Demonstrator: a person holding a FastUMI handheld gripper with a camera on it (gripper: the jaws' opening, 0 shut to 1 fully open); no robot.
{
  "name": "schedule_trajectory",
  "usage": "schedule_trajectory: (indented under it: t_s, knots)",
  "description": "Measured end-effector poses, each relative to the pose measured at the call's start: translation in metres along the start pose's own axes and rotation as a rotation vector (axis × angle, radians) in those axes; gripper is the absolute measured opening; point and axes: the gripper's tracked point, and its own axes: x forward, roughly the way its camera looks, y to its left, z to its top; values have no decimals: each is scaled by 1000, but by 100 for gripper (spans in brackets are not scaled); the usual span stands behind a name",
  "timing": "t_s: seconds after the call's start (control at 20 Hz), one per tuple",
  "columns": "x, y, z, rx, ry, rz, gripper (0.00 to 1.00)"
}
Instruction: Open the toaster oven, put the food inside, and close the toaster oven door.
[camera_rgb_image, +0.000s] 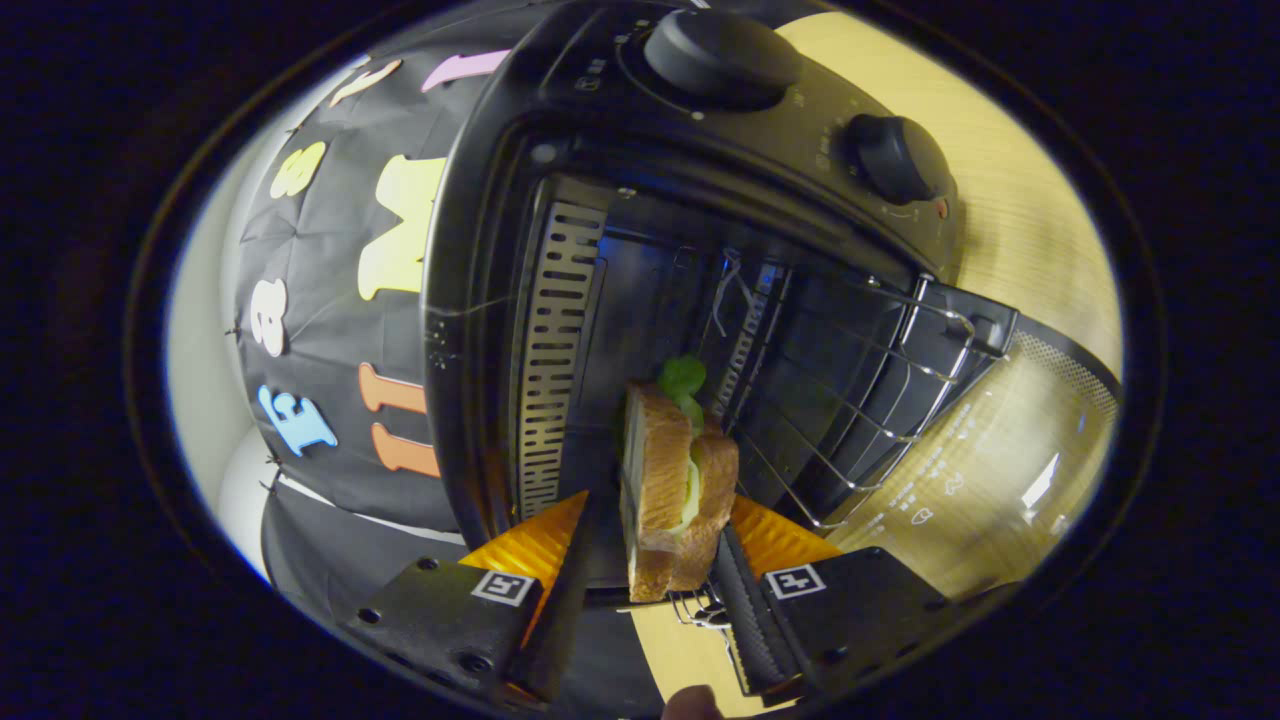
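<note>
Gripper (650, 560) around layered sandwich (672, 490)

Gripper-mounted fisheye, rolled sideways, close before the open toaster oven (700, 300), facing its cavity

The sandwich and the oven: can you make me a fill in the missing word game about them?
1. The toaster oven door is ____.
2. Between the fingers of the tool sits a ____.
3. The wire rack inside the oven has ____ food on it.
4. Near the oven's control panel you can count ____ round knobs.

Missing words: open; sandwich; no; two
</note>
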Motion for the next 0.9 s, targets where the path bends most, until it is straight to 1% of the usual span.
schedule_trajectory:
  t_s: [0.1, 0.3, 0.5, 0.7, 0.9]
  knots:
    - [-2, -2, -5, -43, 13, -54, 80]
    - [-12, -4, -11, -120, 43, -131, 88]
    - [-31, -5, -25, -182, 77, -174, 91]
    - [-56, -3, -41, -200, 109, -184, 92]
    - [-89, 7, -55, -286, 146, -181, 94]
